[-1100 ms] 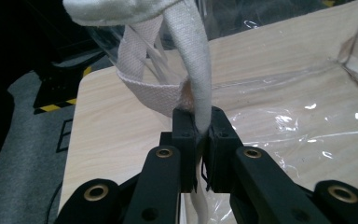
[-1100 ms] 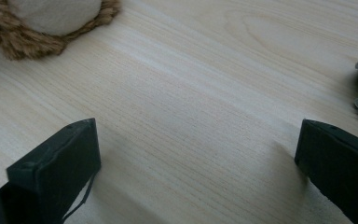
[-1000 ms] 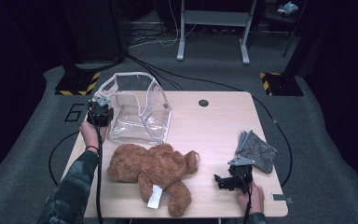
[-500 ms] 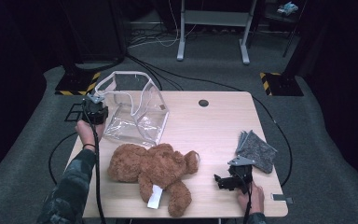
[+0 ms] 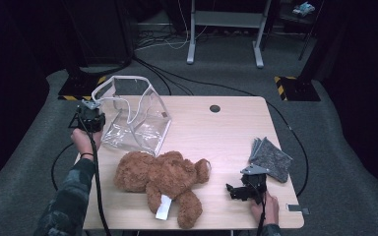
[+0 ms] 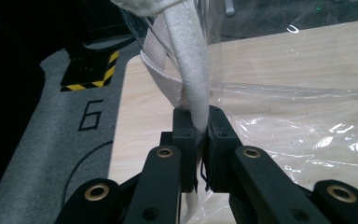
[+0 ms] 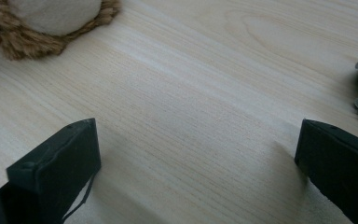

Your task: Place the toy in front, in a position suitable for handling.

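- Left gripper [image 6: 196, 133]: jaws clamped tight on the white woven fabric handle strap [image 6: 186, 70] of the clear soft-plastic tote bag [image 5: 137, 120]; the strap rises straight out from between the pads.
- In the high view, the left gripper [image 5: 89, 117] sits at the table's left edge, with the bag just beside it on the light wooden tabletop [image 5: 216, 132], standing open and sagging.
- Handling judgement: the bag looks light, limp and slick; its film walls would crumple or slide under a pinch. The woven strap is the sound hold, being rougher and stitched in. The mouth will likely need spreading before anything goes in.
- Right gripper [image 7: 196, 154]: jaws wide apart with nothing between them, low over bare wood; in the high view the right gripper [image 5: 243, 189] rests near the front right.
- Brown plush teddy bear [image 5: 162, 179]: lying in front of the bag, soft and bulky, with a white tag at its leg.
- Grey felt cloth [image 5: 271, 158]: folded, near the right edge, beyond the right gripper.
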`<state>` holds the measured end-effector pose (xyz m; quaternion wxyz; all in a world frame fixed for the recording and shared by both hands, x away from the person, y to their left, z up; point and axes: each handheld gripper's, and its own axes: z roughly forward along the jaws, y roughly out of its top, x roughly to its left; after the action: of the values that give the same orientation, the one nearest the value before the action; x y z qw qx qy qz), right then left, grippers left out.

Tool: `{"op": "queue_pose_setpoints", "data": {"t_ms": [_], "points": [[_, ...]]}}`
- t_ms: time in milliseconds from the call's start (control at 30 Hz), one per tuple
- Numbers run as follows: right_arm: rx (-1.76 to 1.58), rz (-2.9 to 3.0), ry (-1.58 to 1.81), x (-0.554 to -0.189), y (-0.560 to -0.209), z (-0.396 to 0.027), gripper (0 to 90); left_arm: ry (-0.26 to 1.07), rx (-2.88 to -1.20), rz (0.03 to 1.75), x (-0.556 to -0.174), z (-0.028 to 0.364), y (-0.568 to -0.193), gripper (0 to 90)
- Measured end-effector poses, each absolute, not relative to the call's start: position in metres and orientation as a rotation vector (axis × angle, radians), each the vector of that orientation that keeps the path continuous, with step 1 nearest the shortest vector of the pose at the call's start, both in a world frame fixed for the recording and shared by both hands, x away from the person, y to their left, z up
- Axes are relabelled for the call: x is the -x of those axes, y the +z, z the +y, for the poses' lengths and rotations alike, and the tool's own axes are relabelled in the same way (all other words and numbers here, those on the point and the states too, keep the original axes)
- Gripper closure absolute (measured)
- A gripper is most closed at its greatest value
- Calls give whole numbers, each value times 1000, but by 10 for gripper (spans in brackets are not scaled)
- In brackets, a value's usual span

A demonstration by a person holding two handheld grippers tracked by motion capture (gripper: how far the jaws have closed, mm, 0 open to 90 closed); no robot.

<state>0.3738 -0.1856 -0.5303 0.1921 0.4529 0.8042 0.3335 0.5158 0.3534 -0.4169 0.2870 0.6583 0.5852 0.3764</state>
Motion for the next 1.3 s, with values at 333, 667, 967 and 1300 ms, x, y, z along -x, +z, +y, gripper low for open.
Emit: {"op": "queue_pose_setpoints", "data": {"t_ms": [333,667,967,1300], "points": [[-1271,2258,936,-374,-530,-186,0,1029,-1740,1606,-509,368,-418,846],[-1271,2257,936,-374,-530,-186,0,1040,-1726,1630,-501,378,-419,846],[-1272,2257,937,-374,-530,-186,0,1047,-1722,1630,-500,377,-419,845],[-1271,2257,937,-374,-530,-186,0,942,-1750,1578,-486,370,-406,419]]}}
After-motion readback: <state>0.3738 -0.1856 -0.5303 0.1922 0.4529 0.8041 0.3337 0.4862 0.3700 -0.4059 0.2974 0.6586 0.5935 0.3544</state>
